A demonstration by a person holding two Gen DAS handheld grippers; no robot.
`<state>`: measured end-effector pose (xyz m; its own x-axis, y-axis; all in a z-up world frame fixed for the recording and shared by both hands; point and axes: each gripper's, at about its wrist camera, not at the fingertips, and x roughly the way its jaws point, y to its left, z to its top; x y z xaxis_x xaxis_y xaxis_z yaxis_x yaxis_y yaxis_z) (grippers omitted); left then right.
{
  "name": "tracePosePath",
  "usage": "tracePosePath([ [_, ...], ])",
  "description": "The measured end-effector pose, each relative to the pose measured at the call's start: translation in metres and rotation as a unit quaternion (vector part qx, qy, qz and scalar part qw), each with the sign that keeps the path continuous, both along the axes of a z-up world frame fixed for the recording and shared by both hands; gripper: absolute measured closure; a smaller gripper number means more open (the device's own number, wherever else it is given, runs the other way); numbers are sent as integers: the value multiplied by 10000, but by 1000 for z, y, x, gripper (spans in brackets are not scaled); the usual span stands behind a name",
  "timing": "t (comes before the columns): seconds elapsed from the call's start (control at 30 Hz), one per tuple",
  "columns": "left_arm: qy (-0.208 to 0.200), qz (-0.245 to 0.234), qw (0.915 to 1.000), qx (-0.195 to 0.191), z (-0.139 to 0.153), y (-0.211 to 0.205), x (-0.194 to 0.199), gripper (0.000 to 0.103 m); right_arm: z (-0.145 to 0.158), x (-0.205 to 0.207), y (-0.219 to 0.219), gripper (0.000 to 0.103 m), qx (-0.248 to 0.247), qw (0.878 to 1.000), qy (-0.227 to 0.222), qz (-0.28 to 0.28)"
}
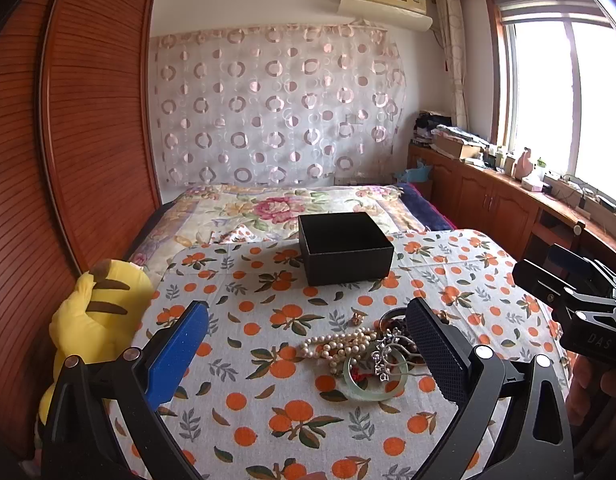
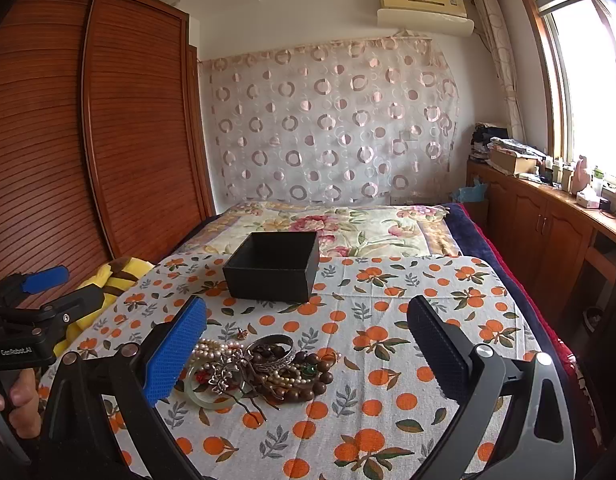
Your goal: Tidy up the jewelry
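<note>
A pile of jewelry lies on the orange-print cloth (image 1: 267,312): a pearl necklace (image 1: 336,346), a pale green bangle (image 1: 374,380), a silver hairpin (image 1: 386,354) and brown beads. In the right wrist view the pile (image 2: 263,368) also shows a silver bracelet (image 2: 273,350) and the green bangle (image 2: 203,396). An open black box (image 1: 346,248) (image 2: 273,266) stands empty behind the pile. My left gripper (image 1: 308,354) is open, with the pile near its right finger. My right gripper (image 2: 308,354) is open, with the pile near its left finger.
A yellow plush toy (image 1: 95,320) lies at the cloth's left edge beside the wooden wardrobe (image 1: 67,140). The bed (image 1: 287,208) with a floral quilt lies behind the box. Wooden cabinets (image 2: 548,224) with clutter run under the window at right.
</note>
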<state>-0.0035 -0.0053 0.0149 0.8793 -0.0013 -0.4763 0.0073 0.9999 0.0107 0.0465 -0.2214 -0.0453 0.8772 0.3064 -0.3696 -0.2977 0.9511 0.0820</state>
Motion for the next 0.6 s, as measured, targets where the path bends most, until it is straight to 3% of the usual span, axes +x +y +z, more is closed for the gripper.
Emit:
tracePosePath([
  [0.6, -31, -6, 10000, -24, -3, 2, -2, 7, 1, -2, 1, 2, 6, 10000, -11, -1],
])
